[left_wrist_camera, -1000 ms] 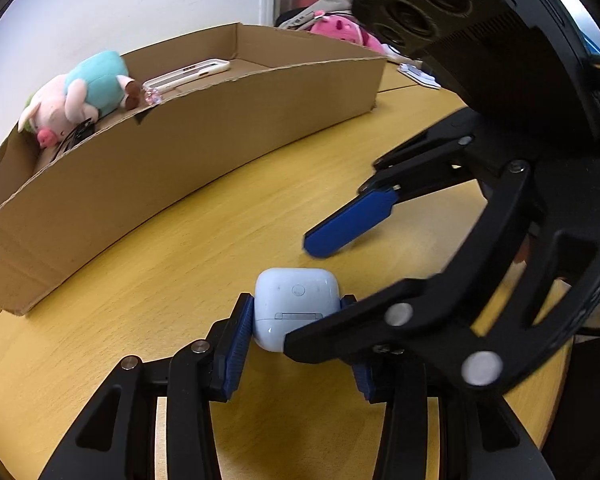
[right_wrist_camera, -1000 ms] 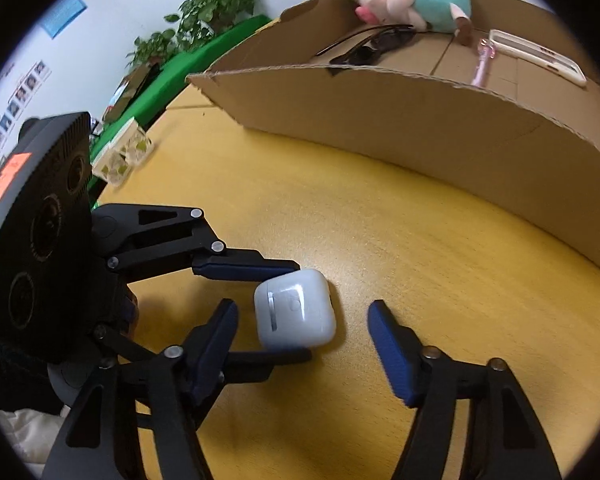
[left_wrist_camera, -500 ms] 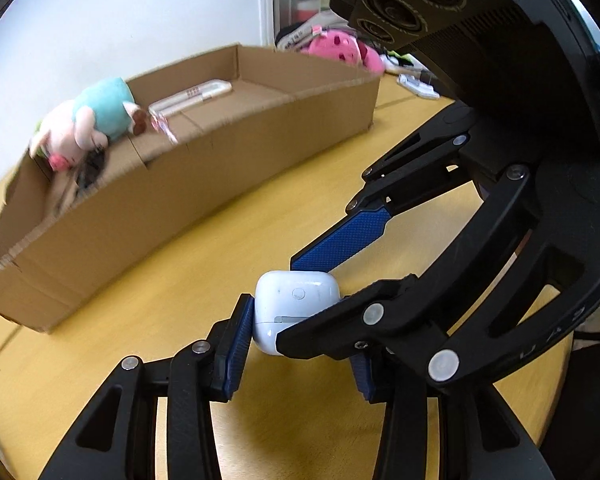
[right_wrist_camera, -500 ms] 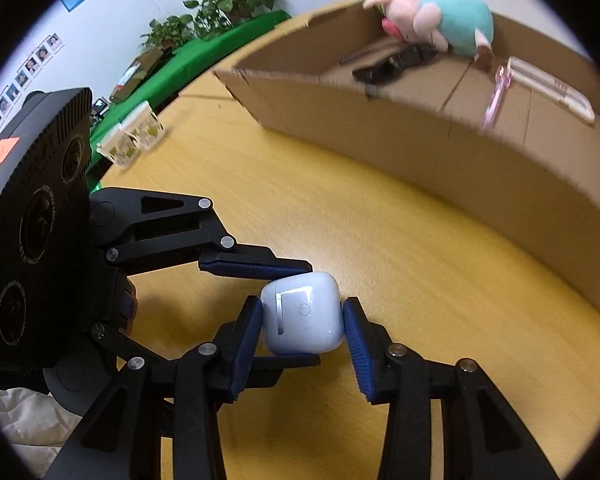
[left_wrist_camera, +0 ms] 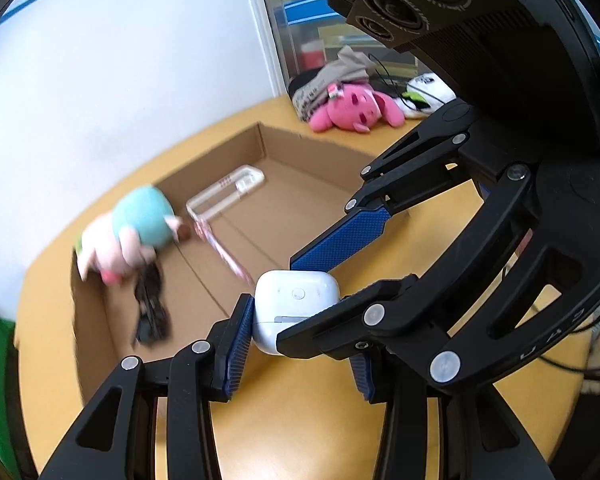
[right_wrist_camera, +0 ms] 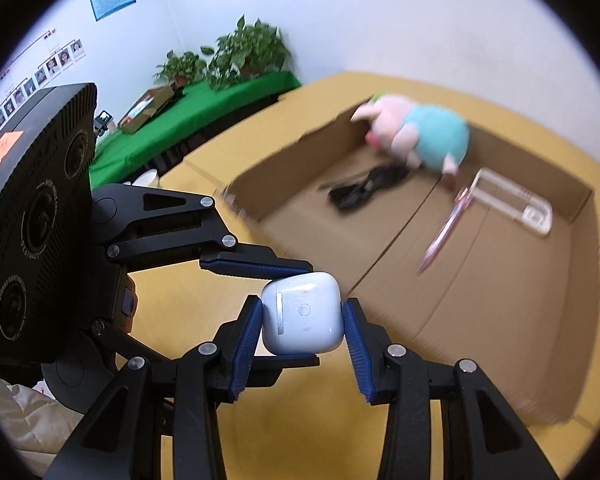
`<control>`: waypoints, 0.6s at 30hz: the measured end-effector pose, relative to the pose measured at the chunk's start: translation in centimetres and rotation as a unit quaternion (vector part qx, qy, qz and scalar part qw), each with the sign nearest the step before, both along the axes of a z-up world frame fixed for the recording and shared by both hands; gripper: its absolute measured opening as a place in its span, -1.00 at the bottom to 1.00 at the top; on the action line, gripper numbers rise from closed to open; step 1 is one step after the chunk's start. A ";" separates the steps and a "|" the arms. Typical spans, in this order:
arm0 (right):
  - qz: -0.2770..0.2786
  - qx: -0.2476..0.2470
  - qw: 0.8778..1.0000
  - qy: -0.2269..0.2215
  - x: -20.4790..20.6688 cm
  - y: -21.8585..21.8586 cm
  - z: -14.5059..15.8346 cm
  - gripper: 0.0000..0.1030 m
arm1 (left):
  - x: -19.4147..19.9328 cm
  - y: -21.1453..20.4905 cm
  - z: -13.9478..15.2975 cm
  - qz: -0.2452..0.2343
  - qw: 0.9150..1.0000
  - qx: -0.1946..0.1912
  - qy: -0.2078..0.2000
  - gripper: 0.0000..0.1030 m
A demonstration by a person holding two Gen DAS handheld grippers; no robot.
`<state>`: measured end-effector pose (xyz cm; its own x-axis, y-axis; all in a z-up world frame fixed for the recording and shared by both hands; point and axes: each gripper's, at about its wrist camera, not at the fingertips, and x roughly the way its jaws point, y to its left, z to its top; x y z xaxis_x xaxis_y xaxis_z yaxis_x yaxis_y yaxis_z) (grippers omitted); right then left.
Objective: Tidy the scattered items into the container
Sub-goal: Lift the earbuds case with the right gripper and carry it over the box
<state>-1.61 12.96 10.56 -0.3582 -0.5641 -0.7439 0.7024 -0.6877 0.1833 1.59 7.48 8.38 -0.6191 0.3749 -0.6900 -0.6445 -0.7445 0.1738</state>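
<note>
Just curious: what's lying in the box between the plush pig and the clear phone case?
A pink pen lies between the plush pig and clear phone case, seen best in the right wrist view.

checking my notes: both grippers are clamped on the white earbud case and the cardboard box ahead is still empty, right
Not quite. Both grippers, left gripper and right gripper, do clamp the white earbud case, but the cardboard box is not empty. The right wrist view shows a plush pig, a black item, a pink pen and a clear phone case inside.

Glossy white plastic case (left_wrist_camera: 296,304), matt corrugated cardboard box (right_wrist_camera: 500,300), smooth wooden table (left_wrist_camera: 308,412).
</note>
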 end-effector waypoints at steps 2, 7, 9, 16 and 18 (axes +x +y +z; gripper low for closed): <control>-0.003 -0.004 1.000 0.007 -1.5 0.8 1.0 -0.23 | -2.1 0.7 1.2 0.002 1.000 0.009 -0.002 -0.09; -0.004 -0.028 1.000 -0.007 -7.0 4.0 2.5 -0.24 | -7.5 2.5 2.4 -0.007 1.000 0.022 -0.018 -0.09; -0.010 -0.028 0.999 -0.013 -8.5 4.9 2.5 -0.24 | -9.6 3.6 2.4 -0.015 0.999 0.015 -0.025 -0.09; -0.037 -0.023 0.998 -0.034 -14.4 7.7 0.9 -0.27 | -16.2 6.4 0.7 -0.038 0.997 0.000 -0.064 -0.09; -0.052 -0.020 0.998 -0.035 -16.1 8.4 0.2 -0.57 | -18.6 7.0 -0.6 -0.040 0.996 -0.007 -0.082 -0.09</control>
<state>-17.73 21.39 10.79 -0.3651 -0.5568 -0.7461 0.6118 -0.7476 0.2585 -17.00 14.47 7.79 -0.4665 0.4079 -0.7848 -0.7219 -0.6883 0.0714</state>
